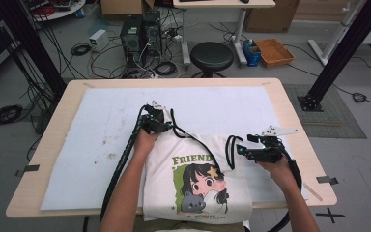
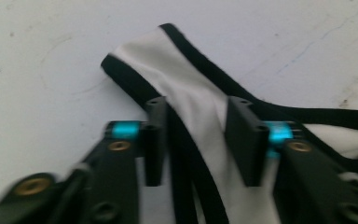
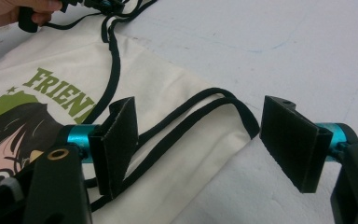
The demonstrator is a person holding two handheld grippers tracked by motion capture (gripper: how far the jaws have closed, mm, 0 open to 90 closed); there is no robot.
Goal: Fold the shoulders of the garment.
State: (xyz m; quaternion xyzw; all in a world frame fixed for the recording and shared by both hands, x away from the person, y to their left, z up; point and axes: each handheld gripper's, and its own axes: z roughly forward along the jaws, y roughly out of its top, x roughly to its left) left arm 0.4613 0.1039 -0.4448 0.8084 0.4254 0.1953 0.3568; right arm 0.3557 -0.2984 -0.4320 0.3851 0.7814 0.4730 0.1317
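The white tote bag (image 1: 198,181) with its cartoon girl print and "FRIEND" lettering lies flat at the near edge of the white foam mat (image 1: 96,140), its bottom overhanging the tabletop (image 1: 53,125). Your left gripper (image 2: 196,140) sits at the bag's far left corner, its jaws part open with the white fabric and a black strap (image 2: 186,154) between them, not yet pinched. Your right gripper (image 3: 200,144) hovers wide open over the 2 black strap loops (image 3: 205,109) at the bag's right edge, holding nothing.
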